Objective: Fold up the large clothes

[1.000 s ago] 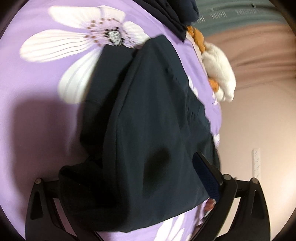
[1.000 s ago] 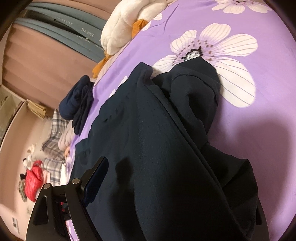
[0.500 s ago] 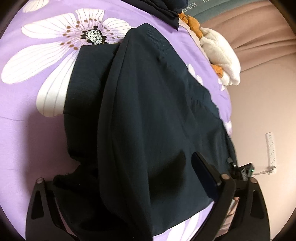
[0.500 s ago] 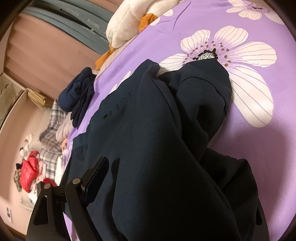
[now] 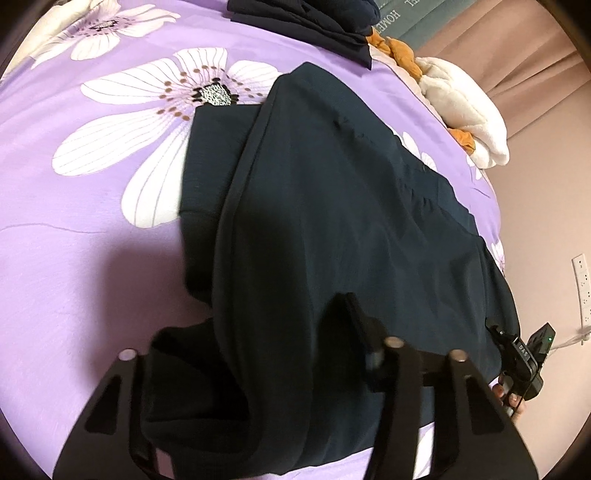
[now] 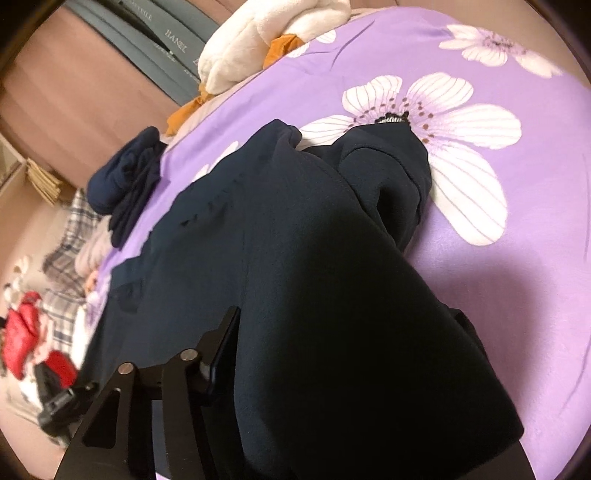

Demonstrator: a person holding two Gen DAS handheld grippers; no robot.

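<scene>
A large dark navy garment point(image 5: 332, 221) lies stretched across the purple flowered bedspread point(image 5: 74, 258); it also fills the right wrist view point(image 6: 295, 277). My left gripper point(image 5: 258, 369) is shut on the garment's near edge, with cloth draped over its fingers point(image 5: 360, 325). My right gripper point(image 6: 332, 369) is shut on the same garment's edge; one finger point(image 6: 221, 339) shows and the other is hidden under the cloth. A folded-over part of the garment point(image 6: 391, 166) lies on a white flower print.
A dark blue pile of clothes point(image 5: 314, 18) lies at the far end of the bed, also in the right wrist view point(image 6: 125, 177). A white and orange plush toy point(image 5: 461, 110) sits beside it. Plaid cloth and a red item point(image 6: 22, 332) lie off the bed's edge.
Both grippers have drawn back and lifted with the garment in hold, so more of it lies stretched out on the bedspread. The right gripper's hand has come into the left wrist view.
</scene>
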